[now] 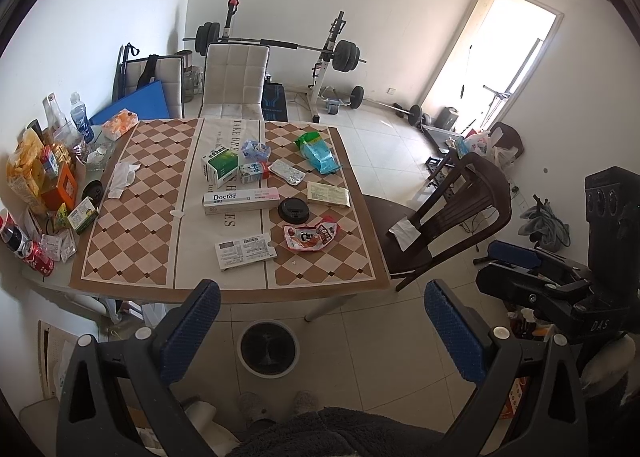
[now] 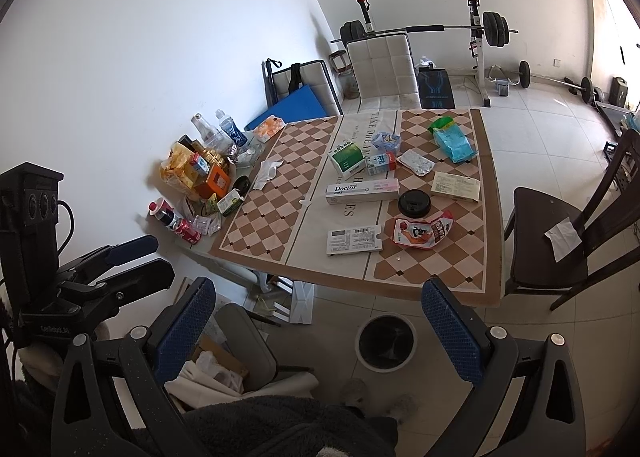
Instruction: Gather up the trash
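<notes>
Task barely begun, by the look of it. Left gripper (image 1: pixel 322 321) held back from the table (image 1: pixel 376 257), jaws wide, nothing between the blue pads. Right gripper (image 2: pixel 320 323) likewise wide and empty, also short of the table edge.

Trash still spread over the checkered cloth (image 1: pixel 128 241). From the table centre, in the left wrist view: "Doctor" toothpaste box (image 1: pixel 240 201) at centre; black cup lid (image 1: pixel 294 210) at about 3 o'clock, just beside the box end; red snack wrapper (image 1: pixel 311 236) at 4 o'clock; flat white labelled carton (image 1: pixel 245 251) at 6 o'clock; green-and-white box (image 1: pixel 218 168) at 11 o'clock; small milk carton (image 1: pixel 253 170) and blister pack (image 1: pixel 288 172) at 12 to 1 o'clock; green-and-blue bag (image 1: pixel 317 153) at 1 o'clock; yellowish leaflet (image 1: pixel 328 194) at 2 o'clock; crumpled tissue (image 1: pixel 122 178) at 9 o'clock, well apart from the rest.

Round bin (image 1: pixel 268 349) on the floor at 6 o'clock, below the near table edge, dark liner inside; contents not discernible.

Everything left to do: each piece to be picked and dropped in the bin. Bottles, cans and snack packs (image 1: pixel 36 177) crowded along the left edge, possibly not trash at all.
</notes>
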`<action>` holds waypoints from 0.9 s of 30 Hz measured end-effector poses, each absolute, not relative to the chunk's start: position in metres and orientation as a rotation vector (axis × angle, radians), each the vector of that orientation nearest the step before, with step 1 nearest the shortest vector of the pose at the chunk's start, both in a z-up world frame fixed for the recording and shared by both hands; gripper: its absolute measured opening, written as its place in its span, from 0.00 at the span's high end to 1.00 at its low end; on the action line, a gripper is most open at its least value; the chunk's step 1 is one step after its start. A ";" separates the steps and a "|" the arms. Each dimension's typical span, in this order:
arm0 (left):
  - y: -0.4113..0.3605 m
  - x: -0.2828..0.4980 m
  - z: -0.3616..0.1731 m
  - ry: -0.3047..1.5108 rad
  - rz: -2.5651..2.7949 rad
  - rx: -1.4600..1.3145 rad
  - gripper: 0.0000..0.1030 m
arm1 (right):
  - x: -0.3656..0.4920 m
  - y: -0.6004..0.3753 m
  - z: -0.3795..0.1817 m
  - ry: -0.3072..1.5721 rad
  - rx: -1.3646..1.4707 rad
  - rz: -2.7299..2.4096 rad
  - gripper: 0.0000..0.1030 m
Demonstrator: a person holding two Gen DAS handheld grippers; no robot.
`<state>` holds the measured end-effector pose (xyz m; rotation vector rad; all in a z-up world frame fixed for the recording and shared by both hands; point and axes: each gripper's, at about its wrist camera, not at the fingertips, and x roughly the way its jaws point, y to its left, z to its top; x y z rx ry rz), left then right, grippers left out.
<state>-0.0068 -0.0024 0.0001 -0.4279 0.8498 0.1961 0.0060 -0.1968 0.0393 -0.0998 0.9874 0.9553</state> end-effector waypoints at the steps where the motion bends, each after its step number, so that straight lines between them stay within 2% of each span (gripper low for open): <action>1: -0.003 -0.007 0.000 0.849 0.196 -0.428 0.00 | 0.008 -0.197 0.040 0.988 -0.100 0.956 0.00; 12: -0.005 -0.004 -0.001 0.856 0.213 -0.417 0.00 | 0.007 -0.197 0.034 0.989 -0.089 0.945 0.00; 17: -0.002 0.020 -0.018 0.905 0.320 -0.298 0.00 | 0.017 -0.190 0.029 1.012 -0.067 0.875 0.00; 22: 0.025 0.055 -0.072 1.022 0.395 -0.175 0.00 | 0.047 -0.186 0.000 1.054 -0.053 0.725 0.00; 27: 0.056 0.097 -0.149 1.181 0.400 -0.057 0.00 | 0.092 -0.175 -0.067 1.148 -0.049 0.561 0.00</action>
